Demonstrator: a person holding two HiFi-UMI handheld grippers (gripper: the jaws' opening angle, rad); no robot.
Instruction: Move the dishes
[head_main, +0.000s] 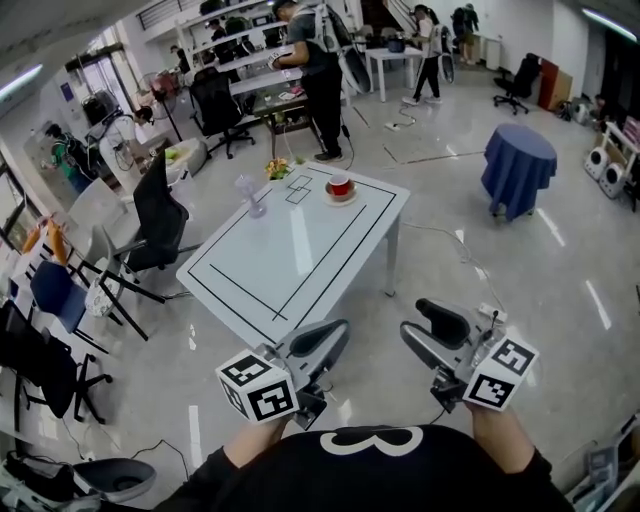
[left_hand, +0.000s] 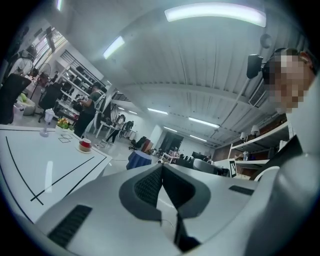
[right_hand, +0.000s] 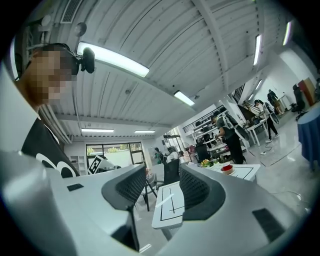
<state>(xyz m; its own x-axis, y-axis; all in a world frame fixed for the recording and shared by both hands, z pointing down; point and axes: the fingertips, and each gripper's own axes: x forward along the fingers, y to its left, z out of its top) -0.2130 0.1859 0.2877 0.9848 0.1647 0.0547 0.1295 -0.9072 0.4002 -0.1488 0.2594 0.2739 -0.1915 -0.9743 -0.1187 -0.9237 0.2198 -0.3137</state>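
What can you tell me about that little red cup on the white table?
The red cup is small and round, and looks shiny like glazed china. It stands upright on a pale saucer, close to the far edge of the white table. Only the saucer touches it. What is inside cannot be seen from here.

My left tongs (left_hand: 162, 170) have their jaws pressed together at the tips, with nothing between them. Past them on the left lies the white desk (left_hand: 45, 167), marked with black lines. Near its far end I see a red cup (left_hand: 85, 143) on a saucer (left_hand: 85, 148), a glass (left_hand: 48, 119) and some flowers (left_hand: 63, 122). A person (left_hand: 86, 114) stands behind the desk; a blue-draped table (left_hand: 139, 159) is further right.
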